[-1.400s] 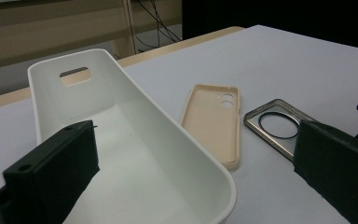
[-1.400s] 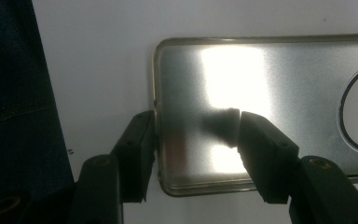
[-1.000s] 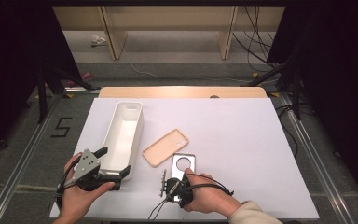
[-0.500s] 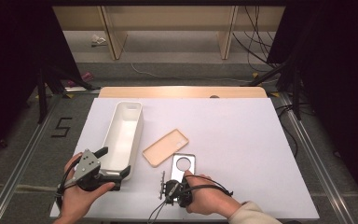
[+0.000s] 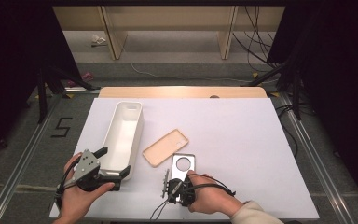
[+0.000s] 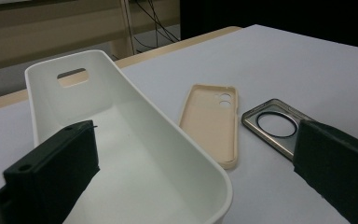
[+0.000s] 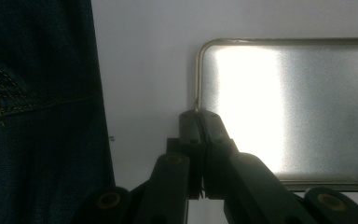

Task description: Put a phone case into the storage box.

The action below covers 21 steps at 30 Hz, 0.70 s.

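**Pinching the shiny case by its rim, with the bin waiting empty**

Our right gripper (image 7: 199,114) sits at the near edge of the table (image 5: 242,140), its jaws clenched tight. In the right gripper view the tips meet exactly on the thin raised rim of the shiny phone case (image 7: 298,107), at one corner of its near end, so we read this as a grasp on that rim. The case lies flat near the middle of the table's near side, with its round camera opening at the far end.

The hold is narrow and off-centre, so we judge that the lift should begin slowly. We would raise the near end first and watch whether the case swings or slips from the tips. If it sags, a deeper bite on the rim would serve better than a harder squeeze. The way leftward to the bin passes near the beige phone case (image 5: 165,147), which lies just beside the shiny one, to its far left. We should lift clear of it rather than drag across.

Our left gripper (image 5: 113,163) is at the near end of the white bin (image 5: 129,106), released and spread wide. One jaw is over the inside and the other outside the right wall. We cannot tell whether either pad touches the wall.

The bin is long, runs from near to far on the left of the table, and has a handle slot in its far wall. Nothing lies in it.
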### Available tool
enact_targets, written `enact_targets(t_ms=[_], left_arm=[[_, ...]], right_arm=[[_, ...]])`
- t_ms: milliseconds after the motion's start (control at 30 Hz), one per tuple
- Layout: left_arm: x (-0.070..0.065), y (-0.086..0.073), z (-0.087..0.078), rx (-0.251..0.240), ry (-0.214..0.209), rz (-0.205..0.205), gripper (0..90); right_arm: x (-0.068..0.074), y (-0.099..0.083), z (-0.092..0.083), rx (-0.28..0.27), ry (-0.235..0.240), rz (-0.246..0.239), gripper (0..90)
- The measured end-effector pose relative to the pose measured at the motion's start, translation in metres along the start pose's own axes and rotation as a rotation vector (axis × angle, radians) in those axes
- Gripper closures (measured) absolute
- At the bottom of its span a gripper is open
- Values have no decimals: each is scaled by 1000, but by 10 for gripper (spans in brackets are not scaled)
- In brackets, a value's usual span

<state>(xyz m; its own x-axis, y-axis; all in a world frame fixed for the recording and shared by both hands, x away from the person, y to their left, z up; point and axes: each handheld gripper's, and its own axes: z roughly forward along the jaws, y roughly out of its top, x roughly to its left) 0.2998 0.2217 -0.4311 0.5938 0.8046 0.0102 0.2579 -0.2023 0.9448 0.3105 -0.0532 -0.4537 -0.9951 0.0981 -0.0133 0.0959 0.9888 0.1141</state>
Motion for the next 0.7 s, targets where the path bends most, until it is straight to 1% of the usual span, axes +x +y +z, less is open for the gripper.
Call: enact_targets(t_ms=[33,100,133,200,233,300,333,367,467,567,600,700], left_arm=[[0,0,0,-1,0,-1,0],[0,0,0,-3,0,0,0],[1,0,-1,-3,3,-3,0],[1,0,-1,-4,5,-5,0],[1,0,-1,-4,5,-4,0],[1,0,-1,-4,3,-4,0],[1,0,-1,-4,3,-3,0],[1,0,-1,-4,3,-3,0],[1,0,-1,-5,7,-4,0],[1,0,-2,-8,8,-5,0],[1,1,-2,-8,9,-5,0],[1,1,-2,-9,10,-7,1]], right_arm=[[-1,-1,0,-17,-1,4,891],[-1,-2,-2,-23,0,8,891],[-2,-4,-6,-39,-2,22,891],[-4,-7,-9,-70,-3,35,892],[-4,-8,-11,-72,-3,42,892],[-5,-9,-12,-81,-6,36,892],[-6,-13,-15,-98,-11,58,892],[-6,-13,-15,-98,-11,58,892],[-9,-20,-22,-129,-16,78,892],[-12,-24,-27,-149,-32,93,892],[-13,-26,-30,-154,-35,109,892],[-16,-31,-35,-186,-54,128,892]])
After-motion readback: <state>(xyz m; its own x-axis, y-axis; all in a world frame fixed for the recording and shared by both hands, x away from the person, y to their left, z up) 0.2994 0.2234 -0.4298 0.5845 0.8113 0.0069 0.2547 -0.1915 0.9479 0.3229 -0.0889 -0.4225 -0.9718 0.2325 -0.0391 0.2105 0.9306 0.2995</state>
